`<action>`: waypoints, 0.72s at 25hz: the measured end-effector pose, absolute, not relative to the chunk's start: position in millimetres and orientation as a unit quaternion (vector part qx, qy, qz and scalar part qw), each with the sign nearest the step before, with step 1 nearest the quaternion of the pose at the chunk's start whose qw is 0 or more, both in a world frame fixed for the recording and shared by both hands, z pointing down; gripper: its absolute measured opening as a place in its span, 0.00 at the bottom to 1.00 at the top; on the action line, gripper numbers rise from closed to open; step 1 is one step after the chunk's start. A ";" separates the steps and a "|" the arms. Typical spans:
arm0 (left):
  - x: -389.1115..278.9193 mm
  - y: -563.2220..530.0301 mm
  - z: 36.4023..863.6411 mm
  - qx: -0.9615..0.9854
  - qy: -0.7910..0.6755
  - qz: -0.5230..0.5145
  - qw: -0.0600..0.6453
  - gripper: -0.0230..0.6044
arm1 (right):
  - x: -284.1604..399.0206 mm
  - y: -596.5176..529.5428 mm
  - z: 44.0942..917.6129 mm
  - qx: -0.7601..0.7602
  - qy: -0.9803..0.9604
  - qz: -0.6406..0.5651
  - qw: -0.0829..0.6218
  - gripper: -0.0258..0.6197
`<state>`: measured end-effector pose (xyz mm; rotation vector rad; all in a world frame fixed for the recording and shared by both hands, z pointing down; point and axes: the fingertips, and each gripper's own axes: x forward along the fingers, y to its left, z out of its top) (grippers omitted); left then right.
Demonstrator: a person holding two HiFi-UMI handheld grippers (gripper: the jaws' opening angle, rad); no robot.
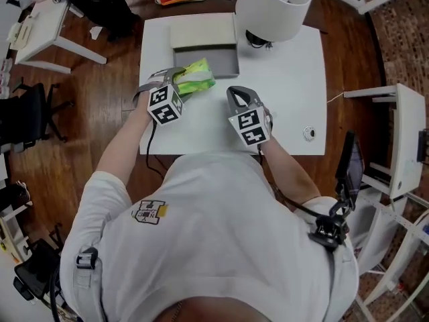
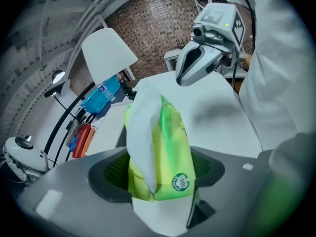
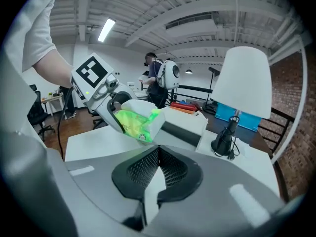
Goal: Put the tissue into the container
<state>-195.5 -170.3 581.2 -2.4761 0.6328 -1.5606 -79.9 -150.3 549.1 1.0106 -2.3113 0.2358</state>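
A green and white tissue pack (image 1: 196, 80) hangs just above the white table (image 1: 295, 79), with my left gripper (image 1: 175, 80) shut on it. In the left gripper view the pack (image 2: 168, 147) stands upright between the pads, a white flap along its left side. The container (image 1: 201, 32), a beige and grey box, sits at the table's back, just beyond the pack. My right gripper (image 1: 236, 94) hovers to the right of the pack, its jaws together and holding nothing. The right gripper view shows the pack (image 3: 133, 122) in the left gripper (image 3: 116, 110), in front of the container (image 3: 185, 125).
A white lamp (image 1: 273, 9) stands at the table's back right, beside the container. A small round object (image 1: 309, 133) lies near the front right edge. White furniture (image 1: 402, 146) stands to the right, and a side table (image 1: 40, 25) to the left.
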 end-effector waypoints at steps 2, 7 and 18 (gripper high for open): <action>-204.3 -186.7 576.6 -0.821 0.215 -0.523 0.080 0.55 | -90.9 -153.6 542.7 0.374 -0.874 0.080 0.300 0.04; -208.5 -224.2 578.7 -0.814 0.195 -0.539 0.095 0.55 | -97.5 -153.5 539.2 0.370 -0.874 0.071 0.308 0.04; -195.2 -238.2 618.9 -0.798 0.135 -0.580 0.096 0.55 | -87.0 -184.3 530.1 0.380 -0.869 0.052 0.311 0.04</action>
